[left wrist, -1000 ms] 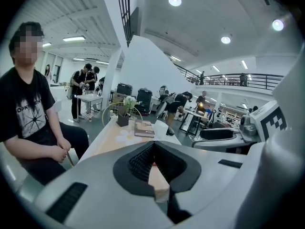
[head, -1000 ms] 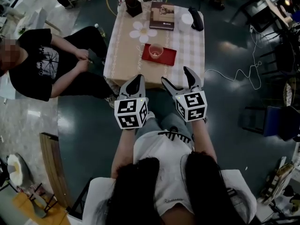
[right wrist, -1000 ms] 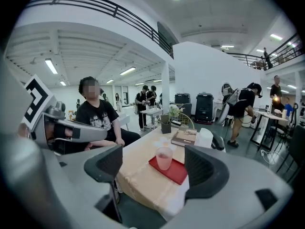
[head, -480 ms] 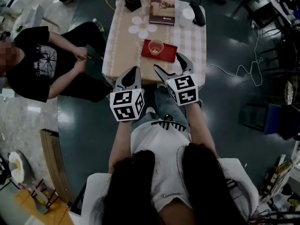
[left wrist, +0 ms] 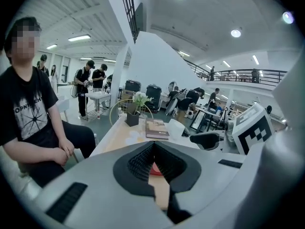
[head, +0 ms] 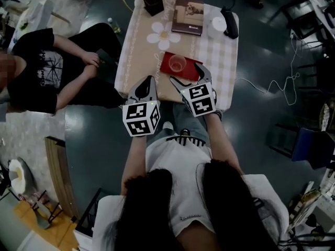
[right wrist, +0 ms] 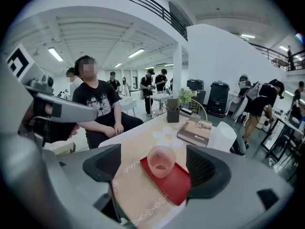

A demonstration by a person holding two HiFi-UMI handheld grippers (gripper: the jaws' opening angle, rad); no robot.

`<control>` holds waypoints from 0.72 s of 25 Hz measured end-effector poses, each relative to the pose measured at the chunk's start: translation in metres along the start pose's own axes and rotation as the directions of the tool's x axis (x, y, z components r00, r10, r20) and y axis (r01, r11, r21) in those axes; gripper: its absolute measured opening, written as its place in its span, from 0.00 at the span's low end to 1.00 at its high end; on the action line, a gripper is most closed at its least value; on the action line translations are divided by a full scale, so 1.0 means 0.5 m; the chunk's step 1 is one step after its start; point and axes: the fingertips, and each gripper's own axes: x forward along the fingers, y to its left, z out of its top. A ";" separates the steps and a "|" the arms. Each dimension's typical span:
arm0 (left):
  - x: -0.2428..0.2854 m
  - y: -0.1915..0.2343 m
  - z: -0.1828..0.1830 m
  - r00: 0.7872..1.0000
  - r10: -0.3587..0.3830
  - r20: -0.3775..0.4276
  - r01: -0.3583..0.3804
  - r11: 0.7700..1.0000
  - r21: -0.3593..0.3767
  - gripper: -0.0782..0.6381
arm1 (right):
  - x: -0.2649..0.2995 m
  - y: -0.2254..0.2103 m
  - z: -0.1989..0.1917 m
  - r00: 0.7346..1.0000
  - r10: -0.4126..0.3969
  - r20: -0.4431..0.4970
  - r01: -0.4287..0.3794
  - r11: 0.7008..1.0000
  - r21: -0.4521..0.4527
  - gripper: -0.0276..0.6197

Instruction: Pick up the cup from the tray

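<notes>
I judge this to be the approach step: nothing is held yet. The table (head: pixel 137 61) lies at 12 o'clock from me, and my right gripper (head: pixel 189 75) hangs over its near edge with its jaws spread wide and empty. They frame the red tray (right wrist: pixel 177 189), which sits toward the table's 6 o'clock side. My left gripper (head: pixel 148 83) waits at 9 o'clock of the right one, its jaw tips pressed together on nothing. The cup (right wrist: pixel 161 161) stands upright on the tray's far end, dead ahead between the right jaws but beyond them, untouched. The next move, as I see it, is to push the right gripper straight on toward 12 o'clock until the pads flank the cup's wall. It should stay low enough for a firm bite yet clear of the tray's rim, then close gently, since the cup looks thin and clear. A seated person (head: pixel 39 72) is at the table's 9 o'clock, well apart. At the far end lie a book (head: pixel 188 16), a plant pot (head: pixel 151 0) at 11 o'clock, and a flower mat (head: pixel 163 36). None of them blocks the path.
</notes>
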 end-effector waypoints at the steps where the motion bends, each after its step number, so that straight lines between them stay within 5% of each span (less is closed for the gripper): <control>1: 0.011 0.002 -0.001 1.000 0.007 -0.008 -0.007 1.000 -0.006 0.12 | 0.014 -0.004 -0.005 1.000 0.009 -0.015 -0.009 1.000 -0.001 0.68; 18: 0.127 0.030 -0.020 0.988 0.074 -0.133 -0.080 0.996 -0.037 0.12 | 0.192 -0.023 -0.087 0.959 0.136 -0.248 -0.156 0.986 -0.062 0.68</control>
